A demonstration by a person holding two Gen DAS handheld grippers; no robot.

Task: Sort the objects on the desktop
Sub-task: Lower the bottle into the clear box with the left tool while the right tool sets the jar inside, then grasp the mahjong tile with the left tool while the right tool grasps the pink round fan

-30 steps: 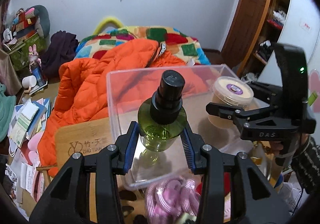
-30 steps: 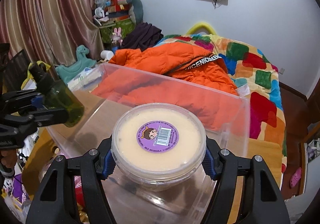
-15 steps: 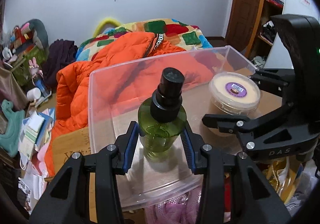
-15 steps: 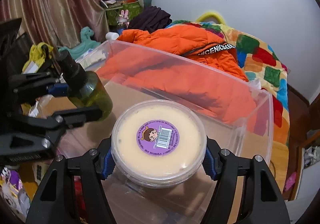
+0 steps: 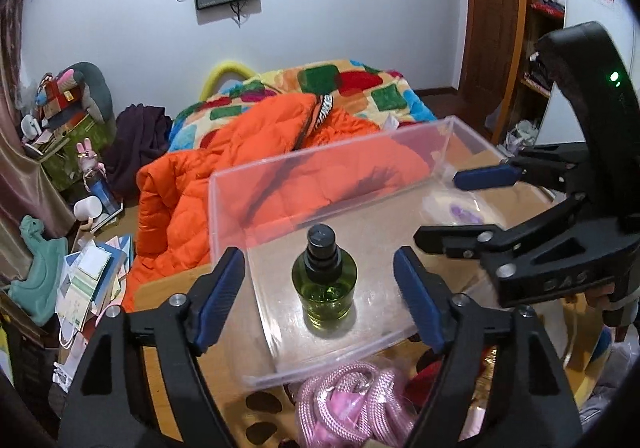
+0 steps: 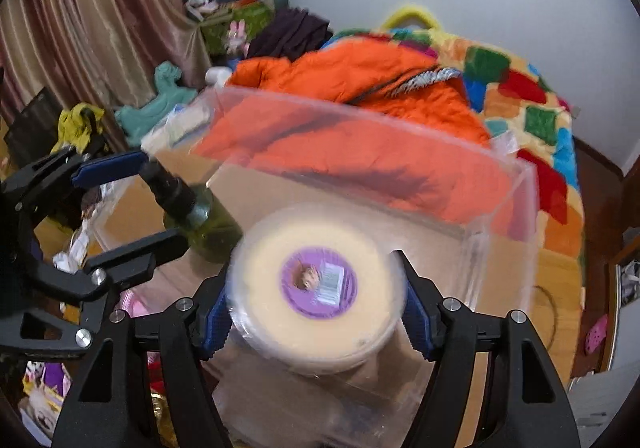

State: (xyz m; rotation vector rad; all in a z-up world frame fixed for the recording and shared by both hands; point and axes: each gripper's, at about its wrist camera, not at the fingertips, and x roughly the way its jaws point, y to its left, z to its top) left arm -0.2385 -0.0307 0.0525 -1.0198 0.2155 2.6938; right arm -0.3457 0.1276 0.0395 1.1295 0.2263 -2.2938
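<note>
Clear plastic box under both sets of jaws. Round tub with a purple sticker between the right gripper pads, jaws opening, blurry. Small green spray bottle upright in the box, between the left gripper pads, apart from both, jaws opening.

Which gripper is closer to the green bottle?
Left. The left gripper has the green bottle standing between its opening jaws, untouched. The right gripper sits beside it in the clear box, jaws opening around the round tub.
</note>
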